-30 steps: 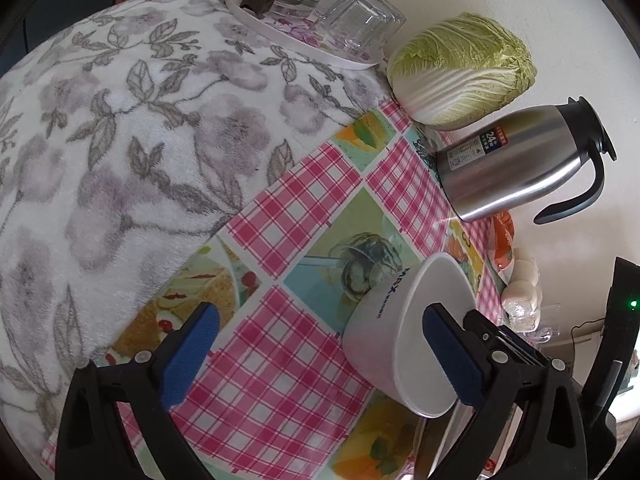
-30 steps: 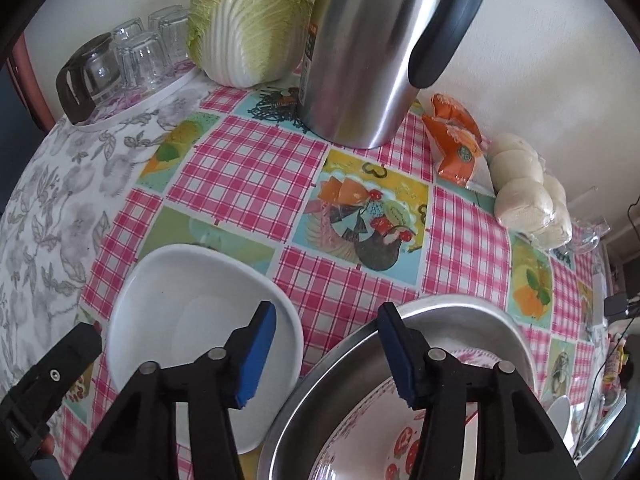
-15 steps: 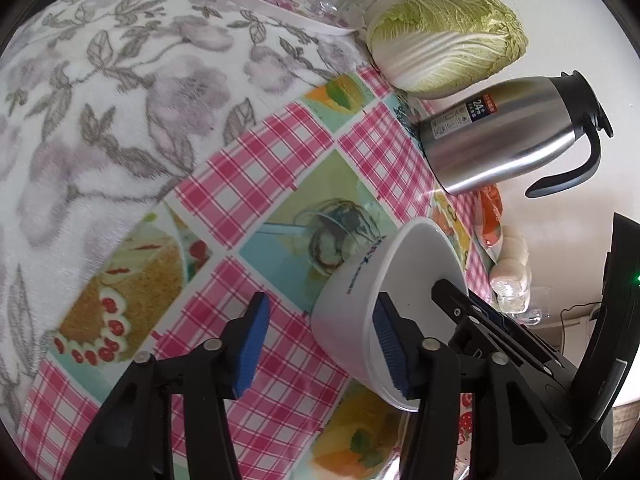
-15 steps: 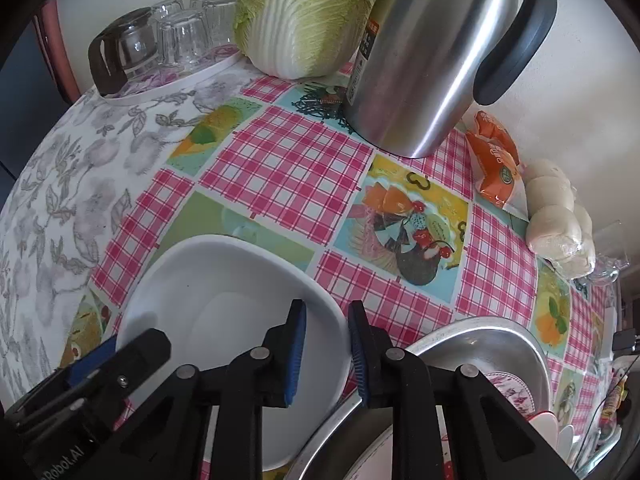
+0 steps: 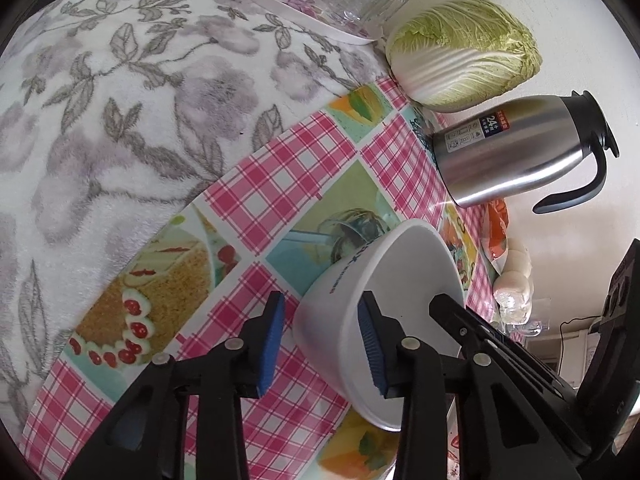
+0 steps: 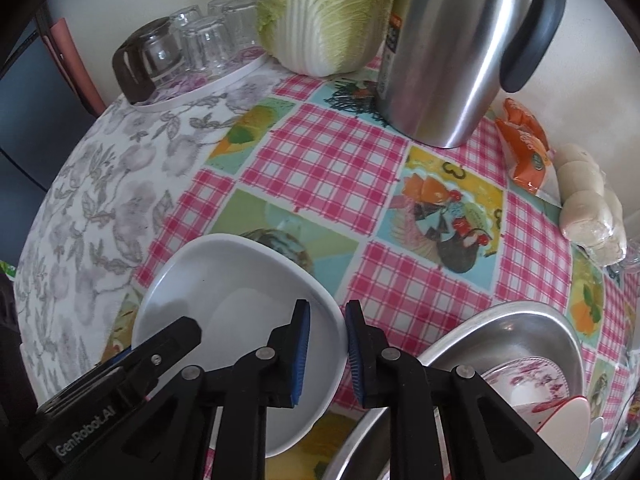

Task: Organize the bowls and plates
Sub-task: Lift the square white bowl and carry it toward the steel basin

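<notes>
A white bowl [image 5: 384, 280] sits tilted over the checked tablecloth, and it also shows in the right wrist view [image 6: 236, 300]. My right gripper [image 6: 326, 350] is shut on the bowl's right rim, one blue pad inside and one outside. My left gripper [image 5: 322, 340] straddles the bowl's near wall with its pads narrowed around it; contact is unclear. A metal basin [image 6: 516, 332] at lower right holds a floral plate [image 6: 532, 380] and other dishes.
A steel thermos jug [image 6: 452, 48], a napa cabbage [image 6: 320, 12] and a tray of upturned glasses [image 6: 200, 48] stand at the back. Orange packets [image 6: 524, 140] and wrapped buns [image 6: 592, 208] lie right. A floral towel [image 5: 100, 120] covers the table's left part.
Both grippers have closed in: the right one from open onto the bowl's rim, the left one from wide open to narrow around the bowl's wall. The bowl has tilted and lifted slightly.
</notes>
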